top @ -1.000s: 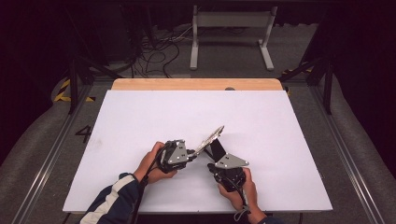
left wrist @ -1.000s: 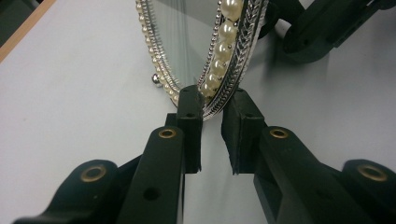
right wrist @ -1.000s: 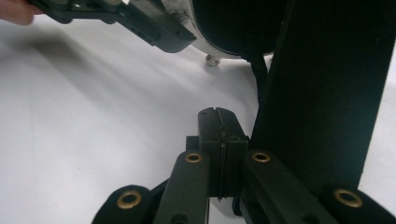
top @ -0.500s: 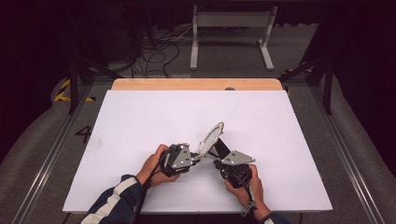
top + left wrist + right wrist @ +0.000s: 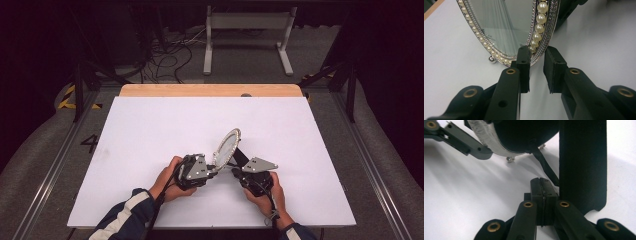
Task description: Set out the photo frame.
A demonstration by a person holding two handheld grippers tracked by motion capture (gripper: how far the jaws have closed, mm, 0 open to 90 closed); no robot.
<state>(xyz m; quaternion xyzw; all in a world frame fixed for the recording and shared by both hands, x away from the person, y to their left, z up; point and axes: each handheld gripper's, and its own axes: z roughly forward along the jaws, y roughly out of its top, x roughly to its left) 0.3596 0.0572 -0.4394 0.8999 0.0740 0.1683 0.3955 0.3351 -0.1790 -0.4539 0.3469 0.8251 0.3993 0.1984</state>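
Note:
An oval mirror (image 5: 226, 147) with a pearl-studded silver rim stands tilted on the white table (image 5: 150, 130), near the front. My left gripper (image 5: 214, 169) meets it from the left. In the left gripper view the pads (image 5: 524, 57) sit on either side of the mirror's (image 5: 504, 25) lower rim, so this gripper (image 5: 536, 50) is shut on it. My right gripper (image 5: 236, 169) is behind the mirror, shut, pads pressed together (image 5: 543, 181). The black stand leg (image 5: 582, 165) rises just right of its tips. A thin black strap (image 5: 546, 167) runs from the mirror's dark back (image 5: 524, 132) past them.
A wooden strip (image 5: 210, 90) edges the table's far side. Beyond it on the floor are a grey metal frame (image 5: 247, 30) and loose cables (image 5: 170, 50). Rails run along both sides of the table.
My right gripper has slid a little to the right behind the mirror. The mirror and the left gripper have stayed about where they were.

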